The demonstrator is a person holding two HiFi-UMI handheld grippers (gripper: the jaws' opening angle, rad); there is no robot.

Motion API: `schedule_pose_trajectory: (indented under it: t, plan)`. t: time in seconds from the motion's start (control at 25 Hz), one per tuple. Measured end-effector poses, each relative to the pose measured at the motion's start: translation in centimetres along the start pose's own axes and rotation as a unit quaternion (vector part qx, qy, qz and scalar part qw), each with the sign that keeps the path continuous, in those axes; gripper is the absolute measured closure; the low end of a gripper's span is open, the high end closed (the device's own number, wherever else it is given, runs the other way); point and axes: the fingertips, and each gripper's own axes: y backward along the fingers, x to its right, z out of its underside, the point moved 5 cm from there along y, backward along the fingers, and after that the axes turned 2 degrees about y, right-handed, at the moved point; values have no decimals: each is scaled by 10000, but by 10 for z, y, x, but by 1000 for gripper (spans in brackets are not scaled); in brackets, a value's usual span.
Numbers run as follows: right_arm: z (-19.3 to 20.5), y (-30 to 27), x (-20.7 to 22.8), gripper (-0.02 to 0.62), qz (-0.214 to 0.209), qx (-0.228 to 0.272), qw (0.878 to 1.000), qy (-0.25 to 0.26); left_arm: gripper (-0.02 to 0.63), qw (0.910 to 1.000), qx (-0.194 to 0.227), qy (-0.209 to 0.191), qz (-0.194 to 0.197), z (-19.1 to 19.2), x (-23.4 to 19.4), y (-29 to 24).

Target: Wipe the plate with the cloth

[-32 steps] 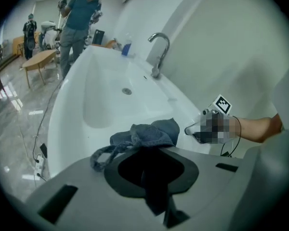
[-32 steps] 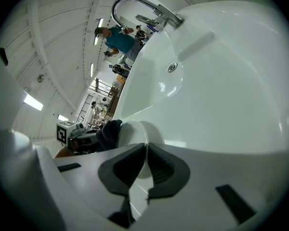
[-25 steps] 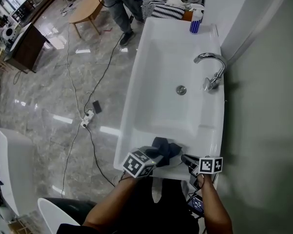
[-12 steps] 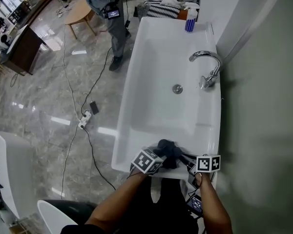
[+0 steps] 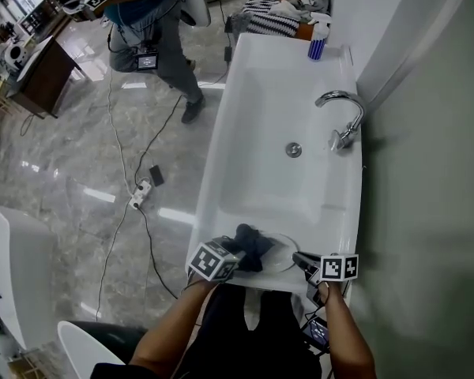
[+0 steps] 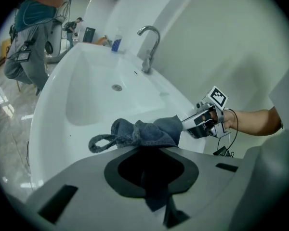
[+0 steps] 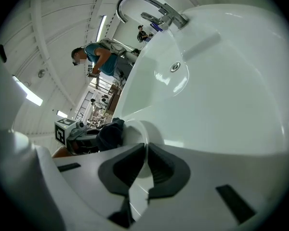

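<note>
head view: the left gripper [image 5: 238, 253] had its jaws clenched on a dark grey cloth [image 5: 251, 243], bunched on the left part of a white plate [image 5: 283, 257]. the plate sat on the near rim of a white sink [image 5: 253, 101]. the right gripper [image 5: 299, 257] pinched the plate's right edge. each gripper's cube showed black-and-white square markers, with no words on them. a blue bottle [image 5: 316, 46] stood at the sink's far end, its label too small to read. a tap [image 5: 344, 117] stood on the right rim, and a person [image 5: 146, 22] walked on the floor beyond.

left gripper view: the left gripper's [image 6: 145, 158] jaws were shut tight on the cloth [image 6: 144, 131], which spilled out in front of them in folds with a loop hanging to the left. the right gripper [image 6: 190, 124] reached in just behind the cloth's right side. the plate itself could not be made out here.

right gripper view: the right gripper's [image 7: 145, 150] jaws were closed on the rim of the plate [image 7: 136, 129], with only the thin rim between them. the cloth [image 7: 111, 133] lay against the plate's far side, the left gripper [image 7: 89, 136] right behind it.
</note>
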Motion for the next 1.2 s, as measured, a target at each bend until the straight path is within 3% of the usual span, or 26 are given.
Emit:
schedule_pose_trajectory:
  t: [0.32, 0.44, 0.56, 0.72, 0.84, 0.92, 1.04, 1.12, 1.2]
  plan:
    - [4, 2, -7, 577, 11, -111, 9995, 307, 566, 9995, 73, 23, -293, 3, -13, 19]
    - [3, 11, -12, 575, 34, 68, 9993, 369, 566, 9991, 68, 85, -422, 5, -20, 27]
    - [1, 24, -12, 523, 9, 338, 9991, 259, 566, 9985, 113, 172, -498, 8, -25, 34]
    - [-12, 48, -24, 541, -273, 802, 9955, 427, 566, 9968, 505, 161, -602, -1, -26, 58]
    - [-18, 67, -49, 576, -750, 1213, 9853, 935, 566, 9922, 1205, 263, -190, -10, -14, 80]
    - [-21, 77, -67, 580, -1013, 1464, 9743, 1379, 568, 9781, 2009, 383, 382, -19, -3, 93]
    - [-24, 88, -99, 580, -1322, 1874, 9505, 2098, 566, 9394, 3206, 393, 1144, -26, 13, 116]
    - [-25, 93, -120, 580, -1399, 2178, 9319, 2541, 566, 9224, 3633, 154, 1306, -22, 19, 129]
    - [-23, 96, -134, 584, -1367, 2470, 9174, 2805, 566, 9152, 3806, -119, 1318, -12, 23, 138]
